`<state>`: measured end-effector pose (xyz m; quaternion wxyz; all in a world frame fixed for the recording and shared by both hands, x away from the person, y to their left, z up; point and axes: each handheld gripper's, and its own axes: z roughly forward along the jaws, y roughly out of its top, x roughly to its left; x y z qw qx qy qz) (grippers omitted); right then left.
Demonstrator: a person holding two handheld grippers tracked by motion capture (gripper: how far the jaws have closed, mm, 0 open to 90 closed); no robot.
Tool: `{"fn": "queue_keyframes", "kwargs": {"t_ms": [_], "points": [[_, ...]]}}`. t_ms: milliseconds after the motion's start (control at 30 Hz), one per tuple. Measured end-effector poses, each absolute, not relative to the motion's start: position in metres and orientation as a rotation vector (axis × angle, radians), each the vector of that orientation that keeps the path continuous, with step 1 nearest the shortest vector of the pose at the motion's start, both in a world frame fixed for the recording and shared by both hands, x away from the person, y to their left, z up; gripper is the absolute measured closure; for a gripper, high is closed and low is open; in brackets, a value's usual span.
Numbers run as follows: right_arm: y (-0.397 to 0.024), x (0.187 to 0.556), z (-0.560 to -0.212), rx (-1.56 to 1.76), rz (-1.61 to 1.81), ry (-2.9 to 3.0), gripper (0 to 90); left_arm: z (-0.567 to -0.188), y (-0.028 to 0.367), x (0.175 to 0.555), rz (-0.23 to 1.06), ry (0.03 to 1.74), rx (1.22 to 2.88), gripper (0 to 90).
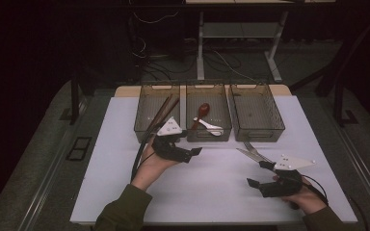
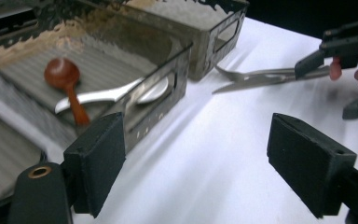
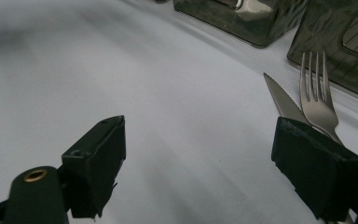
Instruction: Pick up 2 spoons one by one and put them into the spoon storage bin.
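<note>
My left gripper [image 1: 192,154] [image 2: 200,154] hovers over the white table just in front of the middle bin [image 1: 208,138], jaws open with only bare table between them. That bin holds a red spoon [image 1: 203,111] [image 2: 65,79] and a silver spoon [image 1: 211,126] [image 2: 116,95]. A knife [image 1: 245,154] [image 3: 282,100] and a fork [image 1: 254,148] [image 3: 317,98] lie side by side on the table. My right gripper [image 1: 257,173] [image 3: 196,163] stands open at their handle end; its right jaw covers the handles and nothing sits between the pads.
Three clear bins stand in a row at the back of the table [image 1: 212,192]. The left bin [image 1: 147,130] holds brown chopsticks [image 1: 164,110]; the right bin [image 1: 257,134] looks empty. Black cables trail from both grippers.
</note>
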<state>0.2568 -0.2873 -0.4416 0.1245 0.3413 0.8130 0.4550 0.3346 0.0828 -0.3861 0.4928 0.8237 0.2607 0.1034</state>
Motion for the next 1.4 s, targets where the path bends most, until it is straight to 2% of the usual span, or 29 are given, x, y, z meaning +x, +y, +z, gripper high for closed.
{"fn": "queue_keyframes", "kwargs": {"t_ms": [400,767,1167,1233,1400], "points": [[-0.289,0.258,-0.442,1.001,1.322,2.362,17.3,-0.403,0.113,0.306,0.27,0.648,1.971,12.4],[-0.288,0.26,-0.44,1.012,1.32,2.39,17.4,-0.417,0.138,0.283,0.291,0.695,1.972,0.3],[-0.291,0.261,-0.433,1.036,1.295,2.39,17.3,-0.427,0.157,0.266,0.284,0.733,1.975,0.0],[-0.292,0.261,-0.432,1.028,1.293,2.399,12.8,-0.429,0.16,0.263,0.285,0.739,1.974,0.0],[-0.292,0.261,-0.428,1.001,1.271,2.424,12.7,-0.434,0.163,0.259,0.279,0.756,1.968,0.0]]}}
